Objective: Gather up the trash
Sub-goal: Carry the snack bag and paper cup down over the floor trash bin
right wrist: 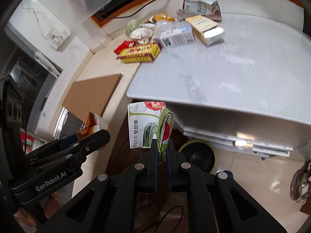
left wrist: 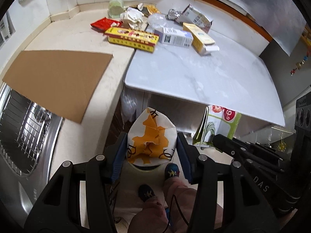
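Note:
My left gripper (left wrist: 151, 145) is shut on a crumpled white and orange paper bag (left wrist: 151, 136), held above the floor and over a bin. My right gripper (right wrist: 161, 145) is shut on a folded white and green vegetable wrapper (right wrist: 149, 124), also seen in the left wrist view (left wrist: 219, 124). The dark bin with a pale rim (right wrist: 200, 155) stands on the floor under the white table. A pile of trash stays on the counter and table: a yellow and red box (left wrist: 134, 37), a white carton (left wrist: 175, 36), a yellow box (left wrist: 200, 36), a silver bag (left wrist: 194, 17), crumpled paper (left wrist: 132, 17).
A brown cardboard sheet (left wrist: 56, 79) lies on the beige counter beside a steel sink with a wire rack (left wrist: 21, 136). The white table (left wrist: 204, 73) juts out to the right. The person's feet (left wrist: 171, 171) stand on the tiled floor below.

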Available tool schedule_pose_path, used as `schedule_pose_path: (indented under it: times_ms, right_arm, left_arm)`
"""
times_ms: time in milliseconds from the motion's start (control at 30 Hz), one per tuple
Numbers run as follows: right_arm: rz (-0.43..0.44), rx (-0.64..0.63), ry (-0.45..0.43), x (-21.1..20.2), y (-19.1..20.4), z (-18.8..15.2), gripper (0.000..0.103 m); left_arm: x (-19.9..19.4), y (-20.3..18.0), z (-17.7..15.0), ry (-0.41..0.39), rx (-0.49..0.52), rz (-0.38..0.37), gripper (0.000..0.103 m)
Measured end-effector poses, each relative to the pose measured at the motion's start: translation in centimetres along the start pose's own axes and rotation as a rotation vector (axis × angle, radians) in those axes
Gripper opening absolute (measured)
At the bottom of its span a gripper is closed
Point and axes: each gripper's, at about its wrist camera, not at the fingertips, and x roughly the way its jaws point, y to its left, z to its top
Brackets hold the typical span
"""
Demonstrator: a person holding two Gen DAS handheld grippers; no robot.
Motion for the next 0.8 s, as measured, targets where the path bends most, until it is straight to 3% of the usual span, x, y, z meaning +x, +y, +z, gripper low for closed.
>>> schedule_pose_path:
  times_ms: [167,367,800]
  right_arm:
    - [-0.029,-0.010,0.036,0.8,-0.4,-1.0,0.007]
    - [-0.061,-0.030,0.138,4.3,-1.9,-2.5,0.007]
    - [-0.077,-0.131,0.291,15.4,-7.1,-4.5,0.007]
  left_arm:
    - [1.5,-0.2,-1.1,0.033,-0.005,-0.002,0.047]
    - [4.8,-0.4,-2.3,0.071,-0.026,0.009,0.047]
    - [17.3,0.1,-6.4,0.160,-0.110,0.108,0.047]
